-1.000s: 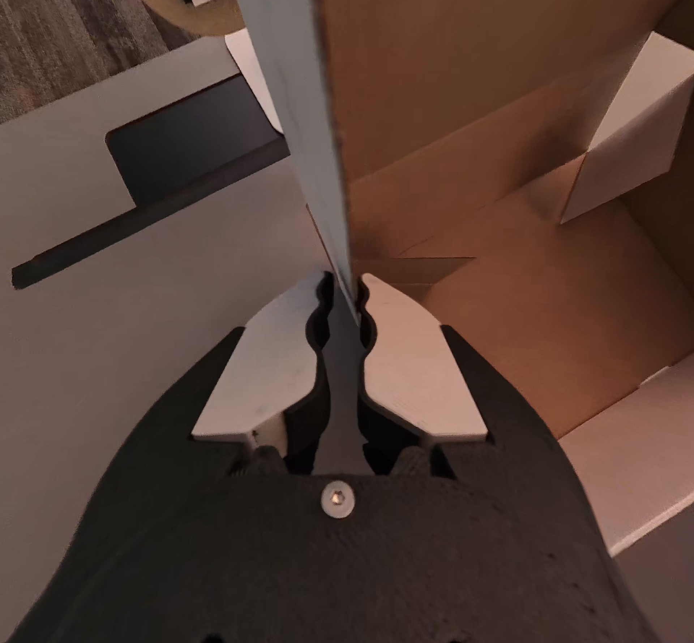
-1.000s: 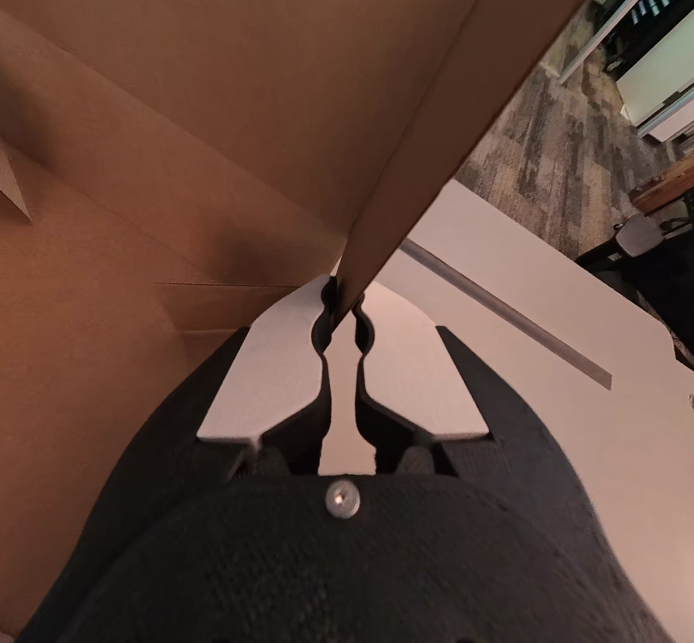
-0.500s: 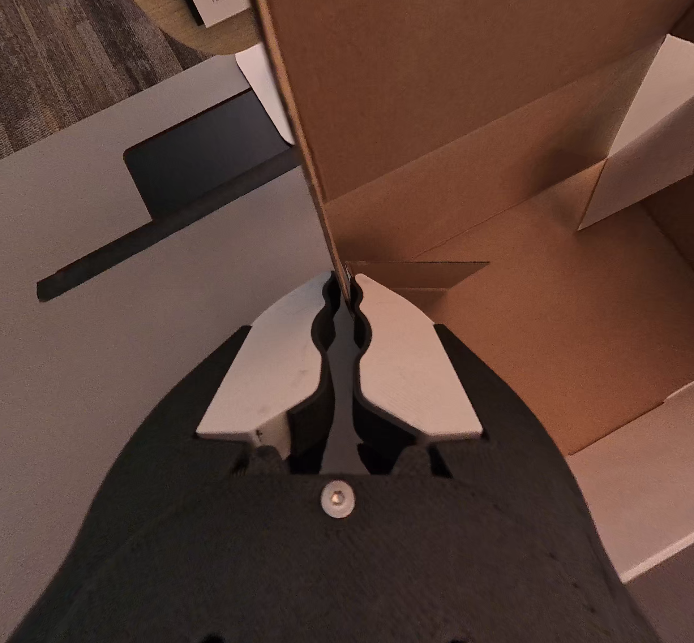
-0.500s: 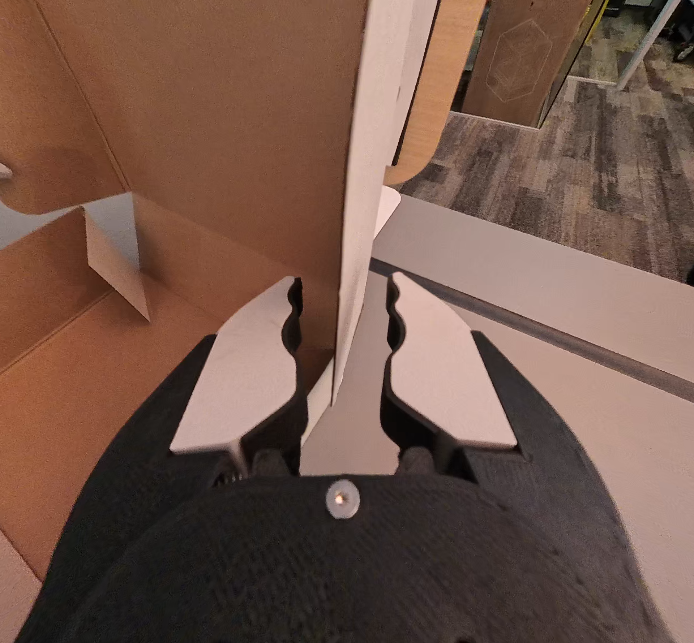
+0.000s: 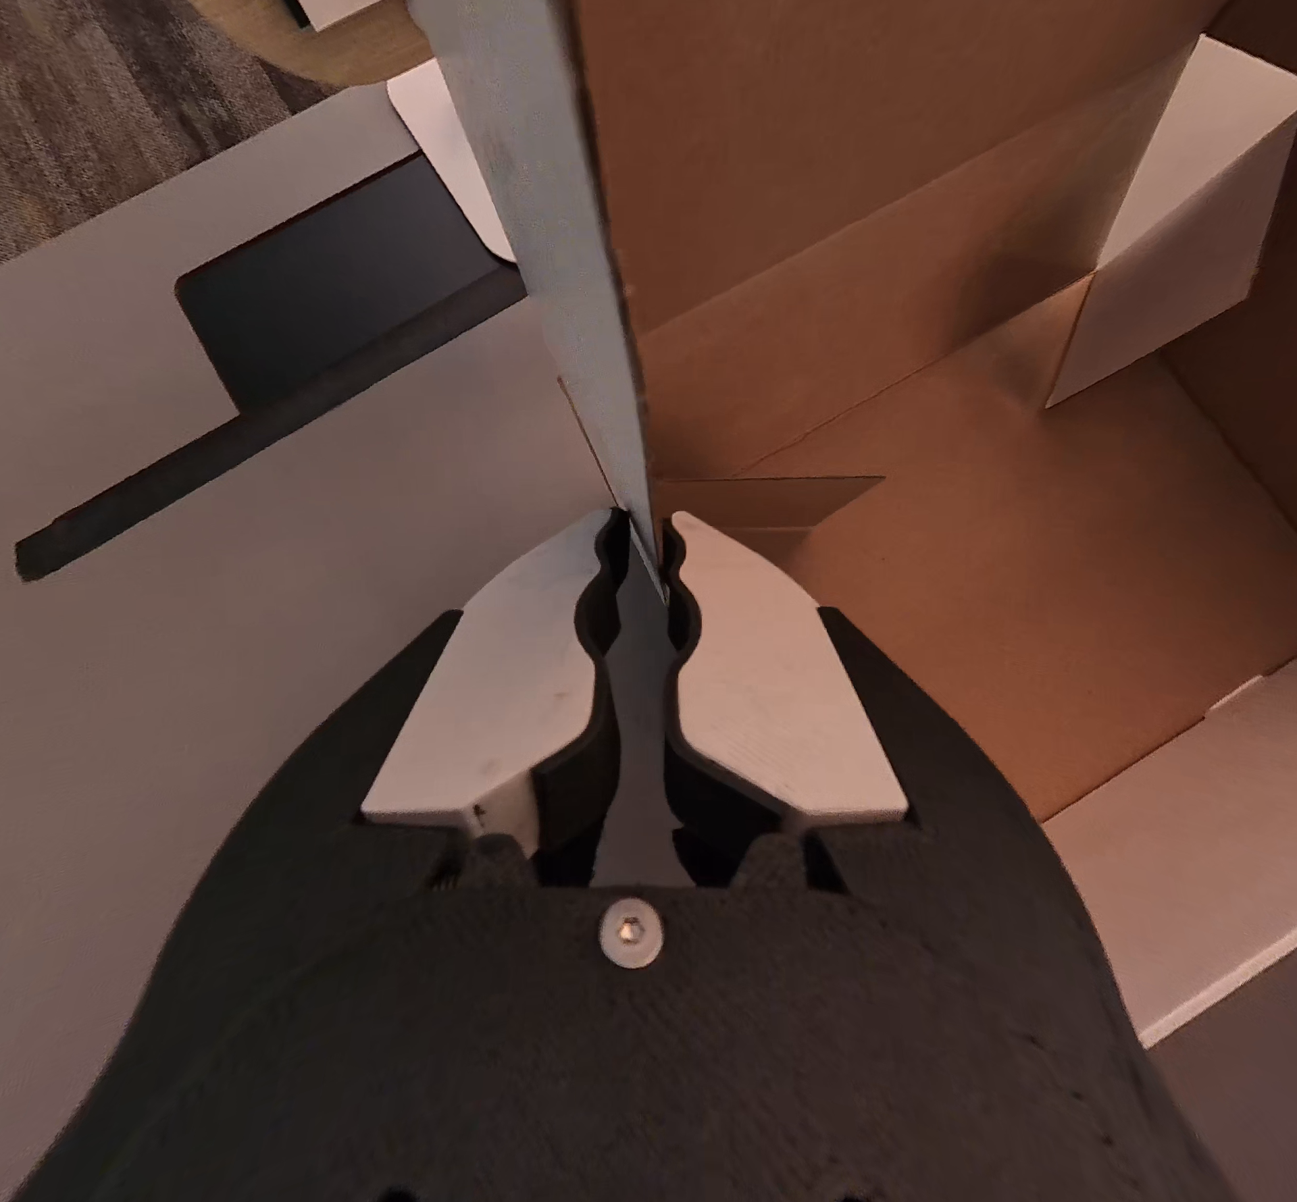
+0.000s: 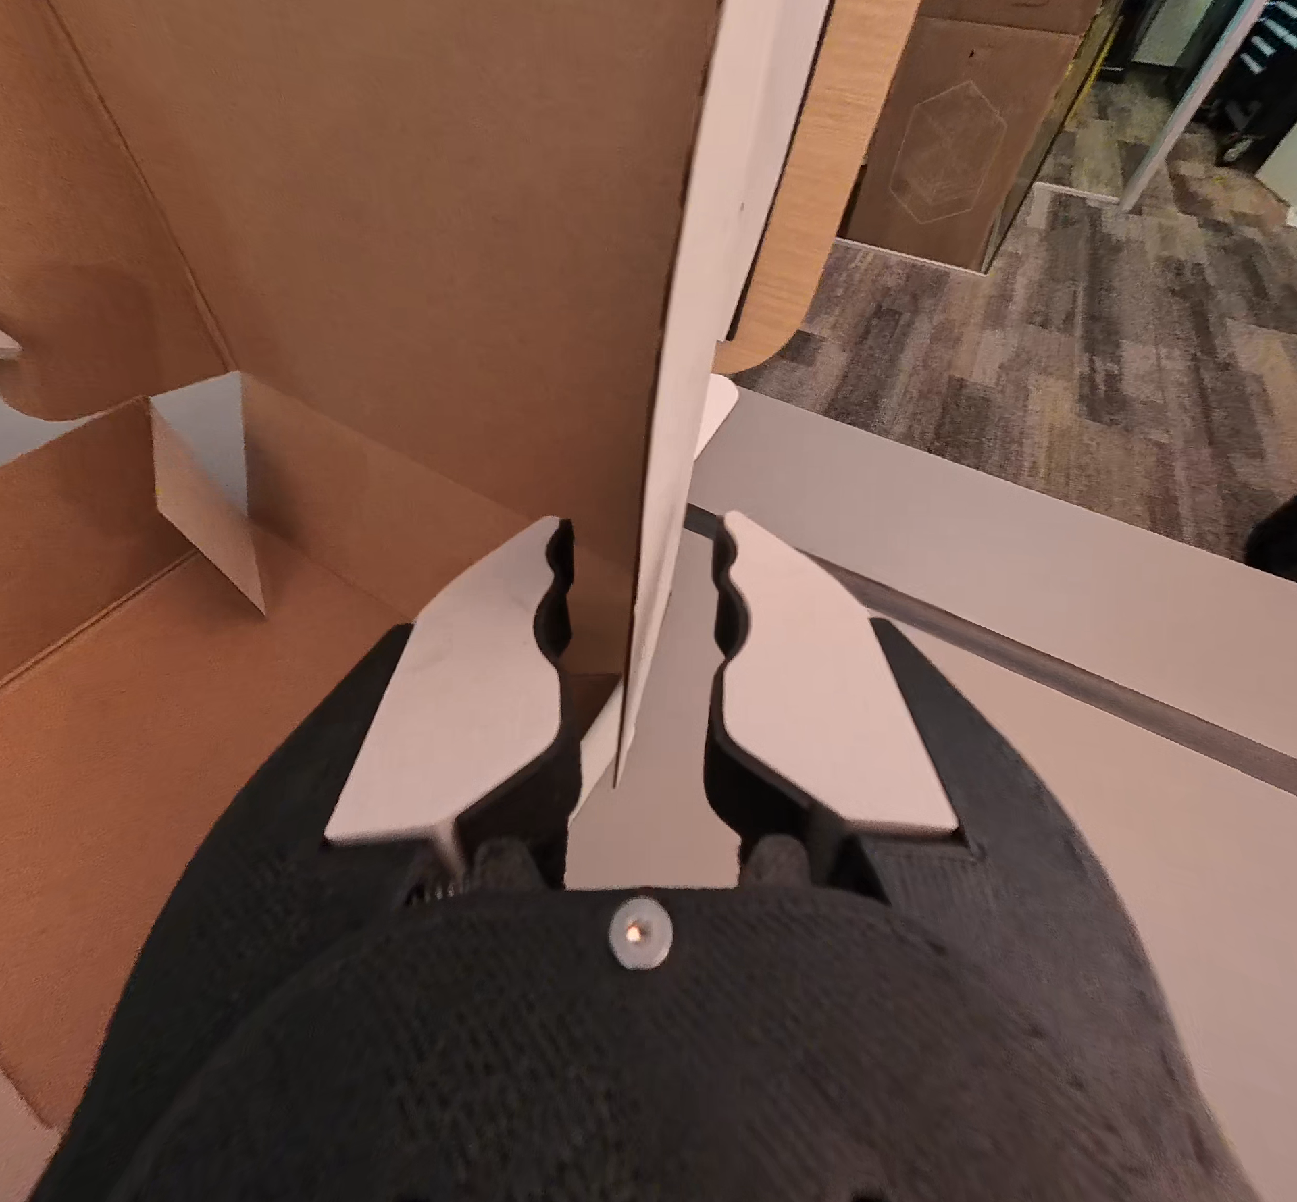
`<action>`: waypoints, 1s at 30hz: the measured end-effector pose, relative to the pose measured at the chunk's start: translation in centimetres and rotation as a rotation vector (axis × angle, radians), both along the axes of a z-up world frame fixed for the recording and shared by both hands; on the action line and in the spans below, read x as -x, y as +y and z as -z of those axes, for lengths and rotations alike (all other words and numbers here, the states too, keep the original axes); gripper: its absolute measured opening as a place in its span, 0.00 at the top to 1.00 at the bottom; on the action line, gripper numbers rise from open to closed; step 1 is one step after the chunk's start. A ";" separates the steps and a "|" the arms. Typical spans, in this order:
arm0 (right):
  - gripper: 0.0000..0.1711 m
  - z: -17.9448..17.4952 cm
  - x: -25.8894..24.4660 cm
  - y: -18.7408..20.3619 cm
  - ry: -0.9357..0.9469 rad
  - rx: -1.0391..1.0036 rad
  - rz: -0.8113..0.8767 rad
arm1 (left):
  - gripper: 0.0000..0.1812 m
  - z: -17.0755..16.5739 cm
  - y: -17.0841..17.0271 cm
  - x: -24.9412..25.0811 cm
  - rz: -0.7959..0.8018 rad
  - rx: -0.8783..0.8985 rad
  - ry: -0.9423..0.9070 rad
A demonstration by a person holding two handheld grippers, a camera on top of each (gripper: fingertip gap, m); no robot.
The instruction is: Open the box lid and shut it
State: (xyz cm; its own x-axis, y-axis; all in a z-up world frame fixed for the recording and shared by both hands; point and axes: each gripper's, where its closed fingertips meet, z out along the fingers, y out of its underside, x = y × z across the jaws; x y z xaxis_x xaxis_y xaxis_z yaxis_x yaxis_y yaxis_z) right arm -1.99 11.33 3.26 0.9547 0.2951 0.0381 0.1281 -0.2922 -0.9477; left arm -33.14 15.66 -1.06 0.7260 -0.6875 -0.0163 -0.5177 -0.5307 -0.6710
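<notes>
My left gripper [image 5: 644,523], the black one with 2 white finger plates, is pinched down tight on the edge of the raised cardboard lid [image 5: 807,137], brown on the inside and white on the outside, with the tips clamped right at the lid's lower corner. My right gripper [image 6: 644,530] is a different story: its 2 white fingers [image 6: 793,663] are spread apart with the lid's other side edge [image 6: 691,354] standing in the gap between them, not touching either plate as far as I can see, so it's got hold of nothing. The lid is standing pretty much upright over the open brown cardboard box [image 5: 996,607], which sits on the pale grey table [image 5: 175,607]. Inside the box I can see a folded white-faced corner flap [image 5: 1179,242] on the far wall, and the same kind of flap [image 6: 203,509] shows in the right wrist view. Past the lid on the left there's a dark rectangular cutout [image 5: 330,319] in the tabletop, then grey patterned carpet [image 6: 1088,340] and a tall brown cardboard carton [image 6: 982,95] standing on the floor further out.
</notes>
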 end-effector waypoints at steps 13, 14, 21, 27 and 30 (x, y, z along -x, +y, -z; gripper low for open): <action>0.90 0.7 0.1 0.5 -0.059 -0.067 -0.043 | 0.92 0.2 0.0 0.2 0.000 0.029 -0.021; 0.93 0.6 -0.1 0.5 -0.070 -0.071 -0.035 | 0.91 0.2 0.0 0.3 0.001 0.027 -0.018; 0.92 0.7 -0.2 0.4 -0.131 -0.071 -0.033 | 0.90 -0.6 -0.3 0.0 0.021 0.000 -0.037; 0.86 1.2 -0.1 0.6 -0.169 -0.062 -0.024 | 0.85 -0.4 -0.1 0.0 0.021 -0.001 -0.033; 0.85 1.6 0.1 0.7 -0.170 -0.049 -0.043 | 0.85 -0.4 0.0 -0.1 0.026 -0.005 -0.039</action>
State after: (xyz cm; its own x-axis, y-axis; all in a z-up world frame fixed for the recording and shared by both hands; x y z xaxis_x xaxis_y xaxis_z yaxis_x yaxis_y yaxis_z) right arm -2.07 12.04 1.61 0.9200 0.3290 0.2130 0.2988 -0.2373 -0.9243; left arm -32.99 15.64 -0.68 0.7081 -0.7061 0.0080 -0.5046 -0.5139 -0.6937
